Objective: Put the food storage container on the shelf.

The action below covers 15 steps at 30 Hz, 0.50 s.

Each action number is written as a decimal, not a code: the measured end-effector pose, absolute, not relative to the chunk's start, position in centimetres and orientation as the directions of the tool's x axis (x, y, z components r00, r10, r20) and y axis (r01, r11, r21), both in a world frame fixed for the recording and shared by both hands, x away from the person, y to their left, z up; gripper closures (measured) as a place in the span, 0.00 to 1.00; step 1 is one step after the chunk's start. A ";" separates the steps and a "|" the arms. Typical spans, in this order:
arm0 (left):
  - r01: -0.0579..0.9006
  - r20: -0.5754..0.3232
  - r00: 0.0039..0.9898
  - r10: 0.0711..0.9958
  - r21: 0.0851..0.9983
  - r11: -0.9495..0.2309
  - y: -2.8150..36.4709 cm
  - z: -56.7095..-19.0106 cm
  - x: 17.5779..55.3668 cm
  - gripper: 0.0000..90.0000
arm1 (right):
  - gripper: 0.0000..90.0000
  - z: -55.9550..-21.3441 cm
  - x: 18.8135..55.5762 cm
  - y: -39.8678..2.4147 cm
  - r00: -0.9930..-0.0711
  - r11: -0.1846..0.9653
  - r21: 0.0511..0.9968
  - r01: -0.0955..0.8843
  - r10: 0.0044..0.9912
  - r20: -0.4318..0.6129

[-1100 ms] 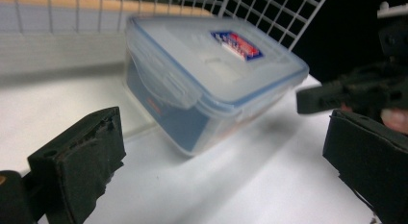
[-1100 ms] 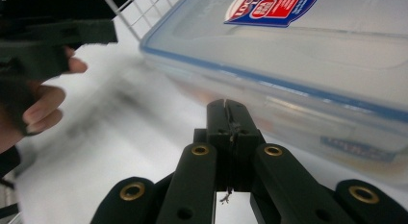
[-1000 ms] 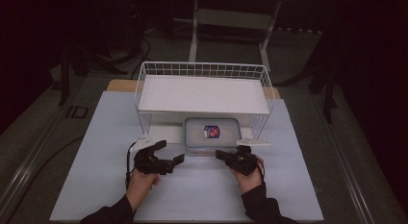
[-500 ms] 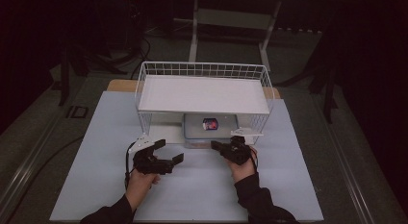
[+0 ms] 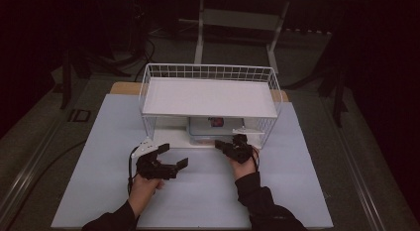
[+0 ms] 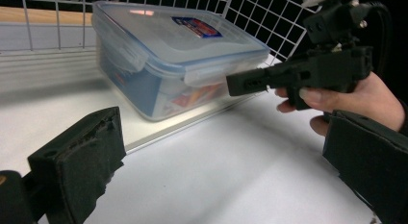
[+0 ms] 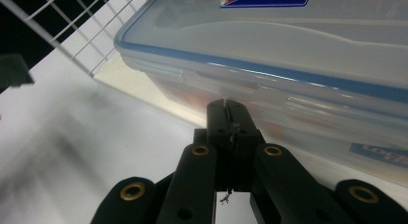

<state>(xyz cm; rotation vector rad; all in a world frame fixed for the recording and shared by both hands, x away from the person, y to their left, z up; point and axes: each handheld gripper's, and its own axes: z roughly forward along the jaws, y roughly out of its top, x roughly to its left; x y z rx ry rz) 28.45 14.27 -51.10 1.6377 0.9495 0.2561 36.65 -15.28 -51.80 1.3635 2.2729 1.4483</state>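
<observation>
Your right gripper (image 7: 226, 105) has its jaws pinched together on nothing, tips right at the near side of the plastic box (image 6: 178, 56) under the wire shelf (image 5: 210, 97). Left gripper (image 5: 168, 159) hangs open, well apart. Nudge off-center and I'd guess the box skews against the mesh.

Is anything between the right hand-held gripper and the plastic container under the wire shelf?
Nothing visible. The right hand-held gripper, jaws shut, points straight at the container side, right up against it.
</observation>
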 end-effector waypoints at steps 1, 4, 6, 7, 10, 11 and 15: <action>0.441 -0.311 0.649 0.694 0.897 -0.011 14.2 -51.1 28.4 0.01 | 1.00 -51.8 36.8 -15.3 -0.585 0.133 0.775 0.617 0.737 0.339; 0.439 -0.308 0.652 0.693 0.899 -0.013 14.2 -51.1 28.4 0.01 | 1.00 -51.7 37.4 -15.0 -0.573 0.125 0.775 0.620 0.746 0.339; 0.438 -0.307 0.652 0.693 0.899 -0.014 14.2 -51.1 28.4 0.01 | 0.99 -51.7 37.8 -15.0 -0.571 0.120 0.780 0.614 0.750 0.334; 0.438 -0.308 0.652 0.693 0.899 -0.013 14.2 -51.1 28.4 0.01 | 0.99 -51.7 38.1 -15.0 -0.569 0.117 0.782 0.612 0.752 0.333; 0.437 -0.304 0.653 0.693 0.899 -0.017 14.2 -51.1 28.4 0.01 | 1.00 -51.7 38.5 -14.9 -0.564 0.107 0.778 0.620 0.750 0.346; 0.438 -0.305 0.653 0.694 0.899 -0.017 14.2 -51.1 28.4 0.01 | 1.00 -51.7 38.6 -14.7 -0.568 0.113 0.776 0.620 0.747 0.345; 0.436 -0.300 0.656 0.693 0.900 -0.023 14.2 -51.1 28.4 0.01 | 0.99 -51.9 38.6 -14.1 -0.581 0.121 0.782 0.612 0.740 0.340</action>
